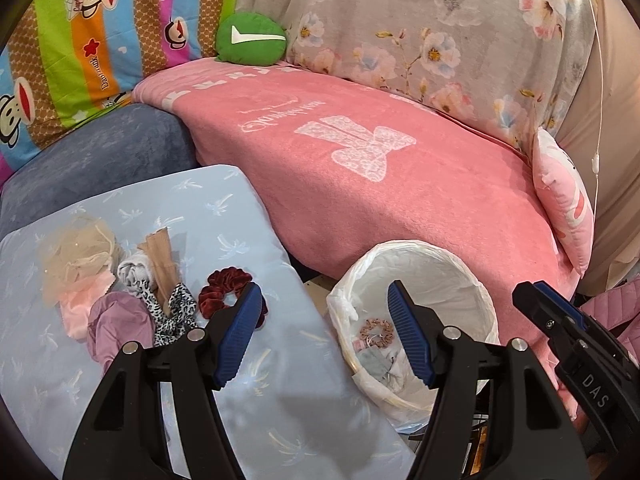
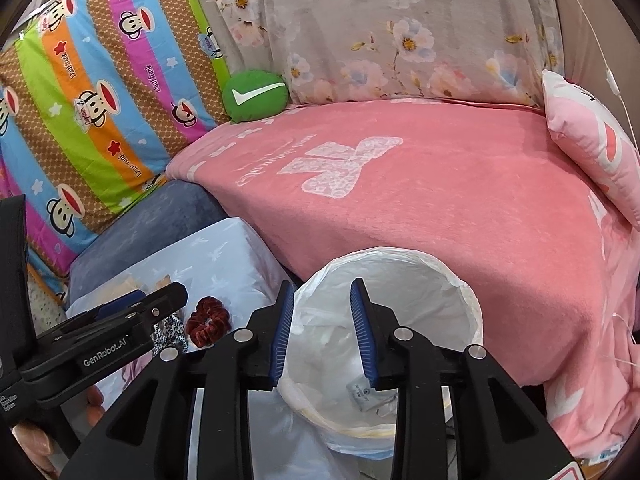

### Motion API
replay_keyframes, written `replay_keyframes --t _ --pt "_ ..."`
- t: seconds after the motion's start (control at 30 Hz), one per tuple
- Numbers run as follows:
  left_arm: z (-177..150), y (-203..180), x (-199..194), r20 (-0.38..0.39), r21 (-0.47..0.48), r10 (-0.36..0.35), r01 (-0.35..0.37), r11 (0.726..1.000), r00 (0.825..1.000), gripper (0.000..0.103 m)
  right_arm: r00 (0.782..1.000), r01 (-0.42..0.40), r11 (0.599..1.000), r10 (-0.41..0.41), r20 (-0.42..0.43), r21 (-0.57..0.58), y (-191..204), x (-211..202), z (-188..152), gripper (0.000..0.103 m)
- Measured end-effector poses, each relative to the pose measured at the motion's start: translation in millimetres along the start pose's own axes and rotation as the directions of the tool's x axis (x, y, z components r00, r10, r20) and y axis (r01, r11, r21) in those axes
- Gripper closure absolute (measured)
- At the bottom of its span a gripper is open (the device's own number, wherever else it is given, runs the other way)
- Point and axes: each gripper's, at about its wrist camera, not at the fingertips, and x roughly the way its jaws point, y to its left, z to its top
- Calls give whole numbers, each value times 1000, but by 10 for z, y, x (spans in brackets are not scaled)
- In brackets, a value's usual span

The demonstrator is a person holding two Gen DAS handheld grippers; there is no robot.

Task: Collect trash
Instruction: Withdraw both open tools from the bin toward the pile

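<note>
A dark red velvet scrunchie [image 1: 224, 288] [image 2: 208, 322] lies on a light blue cushion [image 1: 200, 208] [image 2: 224, 248]. Beside it is a pile of hair ties: beige tulle [image 1: 76, 256], pink [image 1: 84, 304], mauve [image 1: 116, 320] and leopard print [image 1: 172, 308]. My left gripper [image 1: 324, 292] [image 2: 160, 296] is open and holds nothing; its left fingertip is close to the red scrunchie. A bin with a white liner [image 1: 420, 246] [image 2: 400, 252] holds a pinkish scrunchie [image 1: 376, 330] and small scraps. My right gripper [image 2: 321, 292] [image 1: 532, 296] hangs over the bin, jaws apart, nothing between them.
A pink blanket [image 1: 400, 184] covers the sofa behind the bin. A green round cushion [image 1: 252, 38], striped monkey-print bedding [image 1: 80, 40] and a floral cloth [image 1: 440, 40] stand at the back. A pink pillow [image 1: 568, 208] and a thin white cord [image 1: 596, 80] are at the right.
</note>
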Motion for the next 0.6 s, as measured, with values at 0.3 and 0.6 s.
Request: replay_keyframes --t 0.3,0.6 --pt "-55 169 -80 8 -19 24 -23 1000 1000 40 1000 -9 1000 9 3 -21 149 -1 -1 68" --pt "-182 508 -181 3 -72 86 -86 994 996 30 999 -49 997 48 -22 -59 402 70 -85 65"
